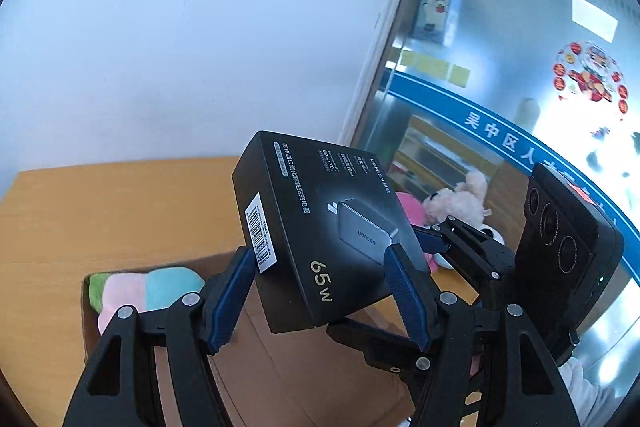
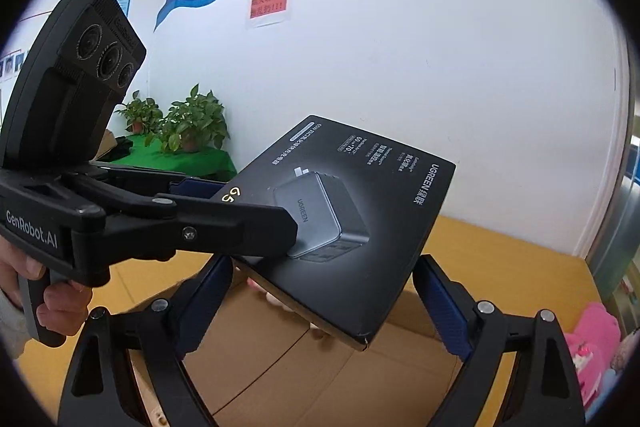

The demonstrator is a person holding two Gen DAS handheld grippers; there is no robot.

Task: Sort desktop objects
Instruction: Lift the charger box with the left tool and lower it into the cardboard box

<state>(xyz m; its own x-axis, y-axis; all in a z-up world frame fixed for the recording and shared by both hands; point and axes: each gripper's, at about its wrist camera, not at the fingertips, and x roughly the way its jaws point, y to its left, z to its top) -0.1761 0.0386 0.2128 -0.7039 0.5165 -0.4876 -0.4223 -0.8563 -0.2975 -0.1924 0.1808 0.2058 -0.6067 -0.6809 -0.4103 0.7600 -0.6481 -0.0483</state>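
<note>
A black UGREEN 65W charger box [image 1: 320, 227] is held up in the air above an open cardboard box [image 1: 280, 367]. My left gripper [image 1: 320, 259] is shut on the charger box, its blue pads pressing the two sides. In the right wrist view the charger box [image 2: 360, 195] is clamped by the left gripper [image 2: 256, 215], which reaches in from the left. My right gripper [image 2: 320, 295] is open, its fingers spread either side below the box, not touching it. The right gripper also shows in the left wrist view [image 1: 444, 239], behind the box.
The cardboard box [image 2: 320, 367] sits on an orange-yellow table [image 1: 100, 207]. A pastel plush [image 1: 140, 291] lies in the box's left end. Pink and cream plush toys [image 1: 460, 203] lie on the table's right, also seen in the right wrist view [image 2: 592, 343]. White wall behind; potted plants [image 2: 188, 123] far left.
</note>
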